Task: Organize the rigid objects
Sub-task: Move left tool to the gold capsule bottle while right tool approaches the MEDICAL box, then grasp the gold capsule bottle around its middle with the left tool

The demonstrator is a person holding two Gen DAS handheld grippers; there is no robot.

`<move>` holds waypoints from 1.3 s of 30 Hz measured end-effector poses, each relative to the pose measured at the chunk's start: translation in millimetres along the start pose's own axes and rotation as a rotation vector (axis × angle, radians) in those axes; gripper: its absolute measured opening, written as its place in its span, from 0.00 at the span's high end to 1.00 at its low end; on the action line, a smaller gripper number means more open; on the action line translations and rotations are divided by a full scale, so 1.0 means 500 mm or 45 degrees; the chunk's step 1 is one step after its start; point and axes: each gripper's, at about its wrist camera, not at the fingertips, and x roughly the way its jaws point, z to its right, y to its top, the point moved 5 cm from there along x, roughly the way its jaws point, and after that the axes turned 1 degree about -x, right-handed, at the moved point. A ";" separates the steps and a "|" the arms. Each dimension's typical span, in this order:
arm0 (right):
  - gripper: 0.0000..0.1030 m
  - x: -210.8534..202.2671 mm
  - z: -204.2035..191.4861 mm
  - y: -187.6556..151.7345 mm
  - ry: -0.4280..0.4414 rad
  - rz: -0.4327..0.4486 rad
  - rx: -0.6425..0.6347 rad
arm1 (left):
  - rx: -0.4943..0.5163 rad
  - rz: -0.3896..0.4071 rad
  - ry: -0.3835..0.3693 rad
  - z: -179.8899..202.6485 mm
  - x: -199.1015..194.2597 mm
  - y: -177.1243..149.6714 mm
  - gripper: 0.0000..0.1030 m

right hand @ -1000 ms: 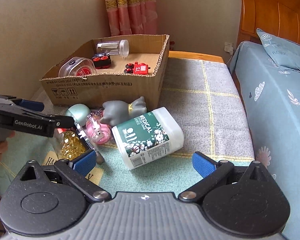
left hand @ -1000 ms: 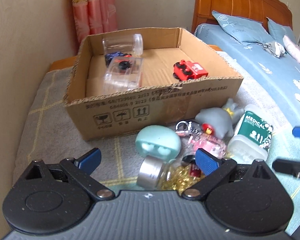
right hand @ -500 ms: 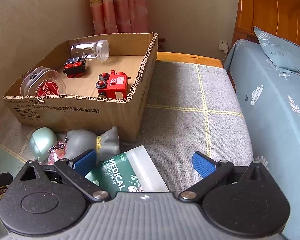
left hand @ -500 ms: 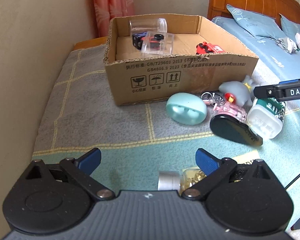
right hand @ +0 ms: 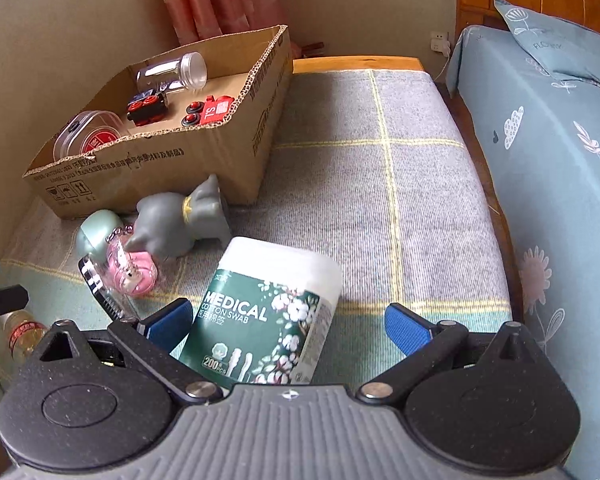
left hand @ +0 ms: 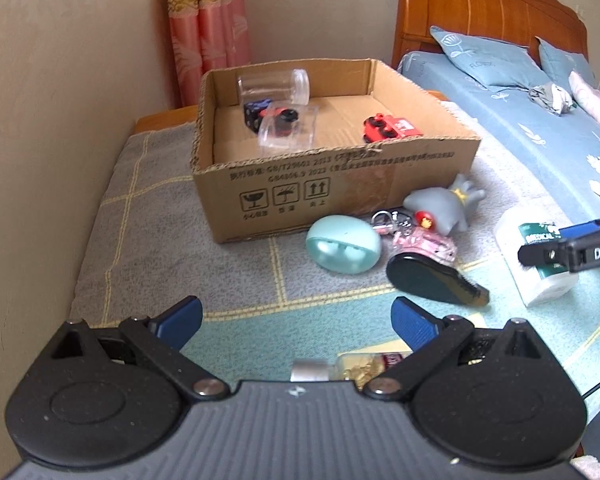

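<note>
Nearest, the right gripper [right hand: 286,318] is spread wide around the cotton swab tub [right hand: 268,308], not gripping. The left gripper [left hand: 296,318] is released over bare blanket [left hand: 148,248]. Farther off, toys crowd the cardboard box [left hand: 332,184] front edge.

Left claw [left hand: 296,318], right claw [right hand: 286,320]: black linkages, blue pads, silver pivot screws, ribbed grey housing.
</note>
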 end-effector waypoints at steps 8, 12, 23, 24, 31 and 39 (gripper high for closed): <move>0.00 -0.014 0.012 -0.061 -0.145 -0.035 -0.126 | 0.091 0.022 -0.083 0.044 -0.023 -0.006 0.03; 0.00 -0.016 0.029 -0.080 -0.194 -0.010 -0.147 | 0.132 0.012 -0.127 0.062 -0.025 -0.022 0.03; 0.00 -0.017 0.011 -0.092 -0.099 0.083 -0.275 | 0.129 -0.038 -0.190 0.052 -0.033 -0.092 0.03; 0.00 -0.019 0.010 -0.092 -0.101 0.087 -0.274 | 0.117 -0.050 -0.197 0.050 -0.030 -0.099 0.03; 0.00 -0.020 0.009 -0.098 -0.105 0.108 -0.272 | 0.071 -0.112 -0.187 0.056 0.014 -0.122 0.03; 0.00 -0.011 0.014 -0.085 -0.051 0.148 -0.334 | 0.021 -0.091 -0.130 0.058 0.039 -0.103 0.03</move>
